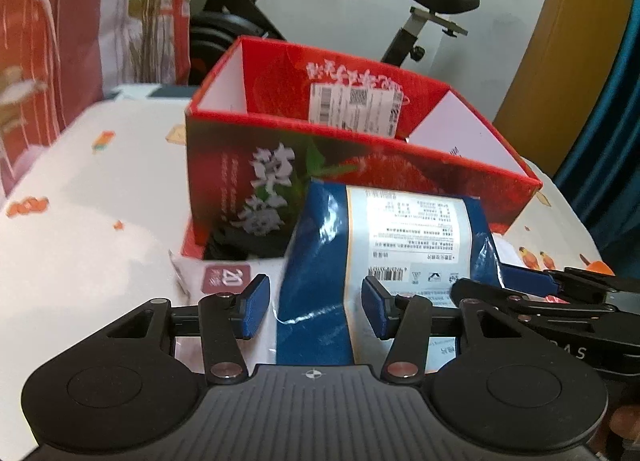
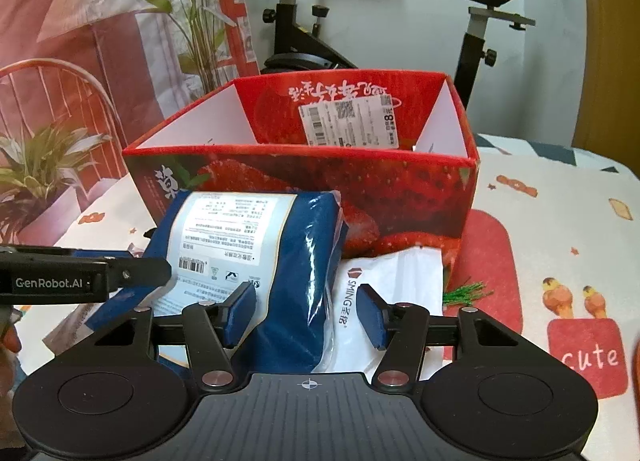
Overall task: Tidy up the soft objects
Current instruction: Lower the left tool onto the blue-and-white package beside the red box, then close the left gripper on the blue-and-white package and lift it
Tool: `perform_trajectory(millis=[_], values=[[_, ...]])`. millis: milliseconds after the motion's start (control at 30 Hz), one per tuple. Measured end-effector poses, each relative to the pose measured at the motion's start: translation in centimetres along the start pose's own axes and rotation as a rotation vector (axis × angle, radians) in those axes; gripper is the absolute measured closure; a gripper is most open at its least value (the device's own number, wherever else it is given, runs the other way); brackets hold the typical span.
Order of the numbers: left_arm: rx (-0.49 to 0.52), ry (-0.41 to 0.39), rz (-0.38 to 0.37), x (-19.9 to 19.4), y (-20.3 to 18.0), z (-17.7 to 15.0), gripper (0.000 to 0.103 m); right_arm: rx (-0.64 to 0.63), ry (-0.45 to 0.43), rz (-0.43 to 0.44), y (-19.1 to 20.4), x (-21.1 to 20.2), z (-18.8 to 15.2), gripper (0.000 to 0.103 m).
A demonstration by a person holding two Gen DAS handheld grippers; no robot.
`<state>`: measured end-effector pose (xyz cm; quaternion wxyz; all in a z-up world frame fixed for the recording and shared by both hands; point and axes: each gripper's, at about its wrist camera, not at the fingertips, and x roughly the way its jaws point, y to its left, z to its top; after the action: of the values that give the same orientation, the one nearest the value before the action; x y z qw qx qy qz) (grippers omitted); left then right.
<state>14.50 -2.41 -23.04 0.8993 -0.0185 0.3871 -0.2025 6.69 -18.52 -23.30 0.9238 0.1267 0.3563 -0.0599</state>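
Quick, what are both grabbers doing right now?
Left gripper: open, blue bag between its jaws, not pinched.
Right gripper: open, same bag between its jaws.

The desk [image 2: 560,213] is covered by a white cloth printed with small orange and red motifs, a pair of birds and the word "cute" toward its right edge. A red strawberry-printed cardboard box [image 2: 420,189] stands open-topped on it, near the far edge. Against the box's near wall leans a blue plastic package [image 2: 288,261] with a white printed label. Beside it, to the right, a white bag [image 2: 400,273] lies flat on the cloth, touching the box. In the left wrist view a white packet [image 1: 208,273] lies left of the blue package.
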Motion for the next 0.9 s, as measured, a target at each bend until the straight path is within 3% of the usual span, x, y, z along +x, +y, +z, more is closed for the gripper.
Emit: perform_trajectory(millis=[467, 767, 900], values=[[-0.002, -0.009, -0.011, 1.1, 0.3, -0.6, 0.05, -0.036, -0.009, 0.001, 0.1, 0.8, -0.5, 0.054], [-0.018, -0.002, -0.017, 1.7, 0.5, -0.2, 0.05, -0.039, 0.003, 0.015, 0.3, 0.9, -0.1, 0.066], [-0.023, -0.012, -0.045, 1.4, 0.7, -0.4, 0.063, -0.041, 0.006, 0.014, 0.5, 0.8, 0.0, 0.073]])
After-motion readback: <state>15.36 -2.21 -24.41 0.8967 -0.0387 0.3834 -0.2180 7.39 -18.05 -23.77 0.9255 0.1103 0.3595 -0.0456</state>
